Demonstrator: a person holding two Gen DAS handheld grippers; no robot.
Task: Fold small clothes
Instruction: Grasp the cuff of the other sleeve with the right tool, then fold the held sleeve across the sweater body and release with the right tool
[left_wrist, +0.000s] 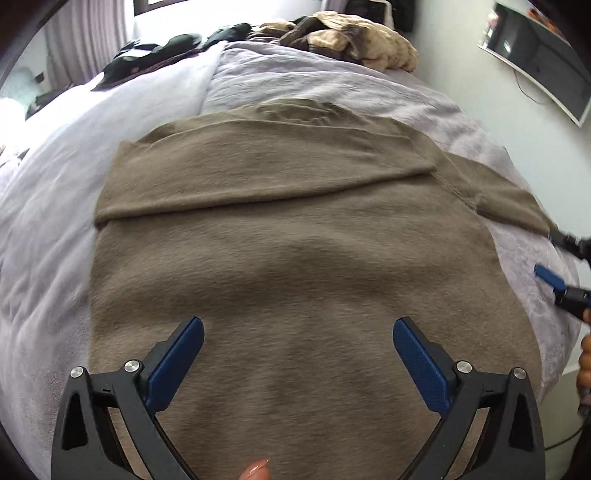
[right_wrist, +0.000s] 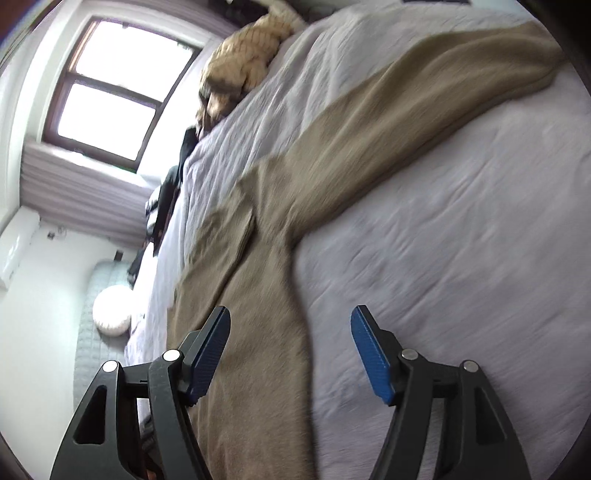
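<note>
A taupe knit sweater lies flat on the pale lilac bedspread. One sleeve is folded across its chest and the other sleeve stretches out to the right. My left gripper hovers over the sweater's lower body, open wide with nothing between its blue pads. At the right edge of the left wrist view my right gripper sits by the outstretched sleeve's end. In the right wrist view my right gripper is open above the sweater's side edge, and the long sleeve runs away up the bed.
A heap of beige and dark clothes lies at the far end of the bed, with dark garments to its left. A wall screen hangs at the right. A window, a curtain and a round white cushion are to the left.
</note>
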